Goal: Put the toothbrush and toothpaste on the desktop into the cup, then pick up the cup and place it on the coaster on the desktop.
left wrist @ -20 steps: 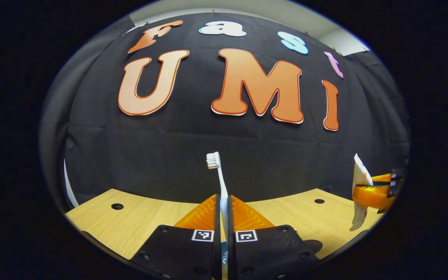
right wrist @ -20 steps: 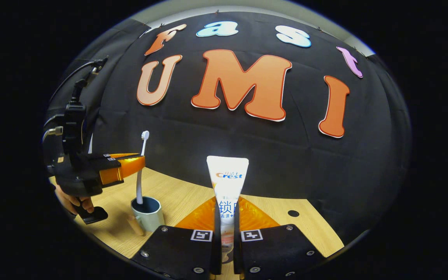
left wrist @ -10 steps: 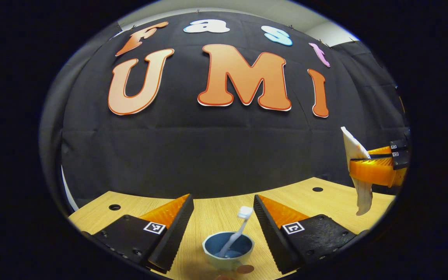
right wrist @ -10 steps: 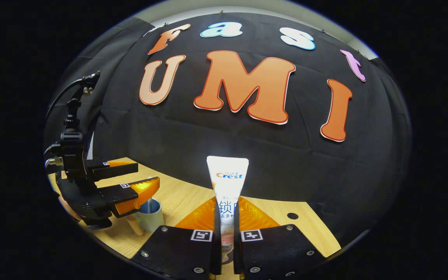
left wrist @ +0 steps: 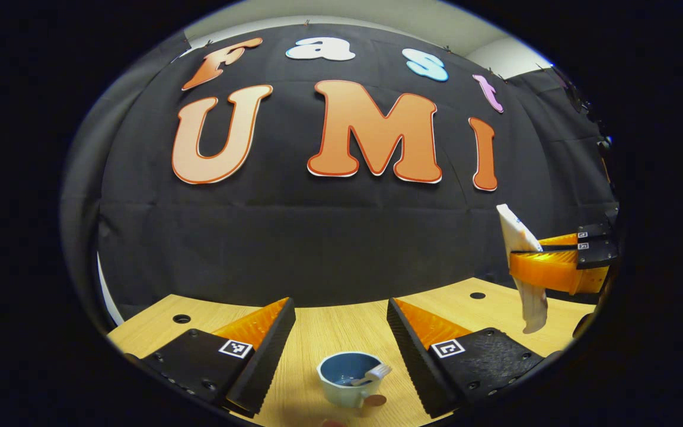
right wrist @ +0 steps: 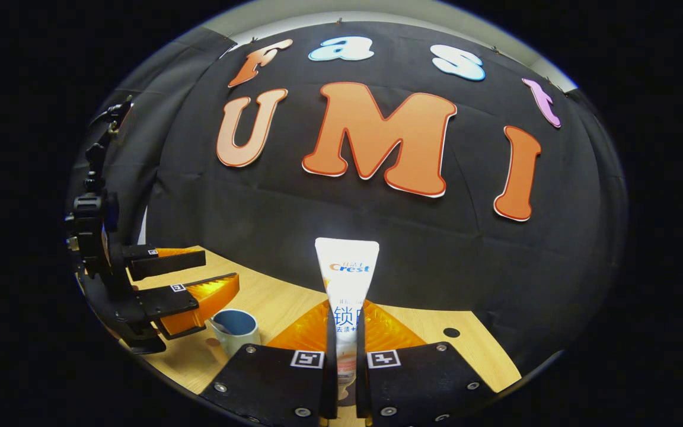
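Since a second ago your left gripper (left wrist: 340,323), bottom centre, has spread open, dropping the toothbrush (left wrist: 372,375) into the cup (left wrist: 348,379); your right gripper (right wrist: 341,356) pinches the soft, light toothpaste tube (right wrist: 346,279) mid-body.

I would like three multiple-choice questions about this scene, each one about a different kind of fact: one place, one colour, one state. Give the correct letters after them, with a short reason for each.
1. Where is the toothbrush?
A. Inside the cup
B. Flat on the desk
C. Between the left gripper's fingers

2. What colour is the inside of the cup?
A. Red
B. Blue
C. Yellow

3. What is the state of the right gripper?
A. Open and holding nothing
B. Shut on the toothbrush
C. Shut on the toothpaste

Answers:
1. A, its head leans on the rim, between the spread fingers of the left gripper.
2. B, the left gripper view looks down into a blue interior.
3. C, both fingers press on the toothpaste, which stands upright between them.
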A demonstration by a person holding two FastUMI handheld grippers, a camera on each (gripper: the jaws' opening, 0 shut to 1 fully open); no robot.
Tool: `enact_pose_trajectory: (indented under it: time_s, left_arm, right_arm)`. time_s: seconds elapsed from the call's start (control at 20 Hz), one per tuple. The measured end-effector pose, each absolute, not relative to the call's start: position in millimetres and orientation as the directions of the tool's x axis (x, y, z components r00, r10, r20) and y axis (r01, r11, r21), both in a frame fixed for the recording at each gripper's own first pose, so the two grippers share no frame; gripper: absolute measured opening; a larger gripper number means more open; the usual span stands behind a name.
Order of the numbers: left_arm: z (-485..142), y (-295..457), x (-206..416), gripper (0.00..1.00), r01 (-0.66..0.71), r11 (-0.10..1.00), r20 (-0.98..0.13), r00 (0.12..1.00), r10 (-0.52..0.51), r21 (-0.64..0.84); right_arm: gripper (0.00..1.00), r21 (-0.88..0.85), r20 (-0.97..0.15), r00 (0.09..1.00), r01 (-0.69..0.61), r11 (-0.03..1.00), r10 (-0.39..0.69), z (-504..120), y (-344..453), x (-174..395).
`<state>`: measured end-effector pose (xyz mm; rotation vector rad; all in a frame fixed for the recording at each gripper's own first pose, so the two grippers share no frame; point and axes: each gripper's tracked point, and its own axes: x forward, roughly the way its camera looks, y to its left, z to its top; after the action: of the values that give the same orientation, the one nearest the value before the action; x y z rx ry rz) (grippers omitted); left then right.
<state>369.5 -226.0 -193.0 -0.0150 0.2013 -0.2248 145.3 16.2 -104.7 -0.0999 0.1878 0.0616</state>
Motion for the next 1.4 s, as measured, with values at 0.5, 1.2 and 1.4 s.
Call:
enact_pose_trajectory:
  time_s: [0.5,1.2,1.4]
  left_arm:
    - [-154.8,-181.7,321.2,0.95,0.178,0.982,-0.224,0.956,-0.188,-0.063]
    - [-134.2,-135.6,252.2,0.96,0.162,0.985,-0.185,0.968,-0.169,-0.049]
    - [-137.6,-123.4,247.9,0.95,0.140,0.989,-0.172,0.974,-0.148,-0.055]
  right_arm:
    - [0.12,-0.054,-0.146,0.983,-0.125,0.991,0.116,-92.7,71.2,159.9]
    - [0.12,0.135,-0.027,0.956,-0.285,0.949,0.291,-98.7,132.6,206.1]
    - [0.12,0.151,-0.020,0.944,-0.323,0.934,0.330,-112.1,148.4,217.1]
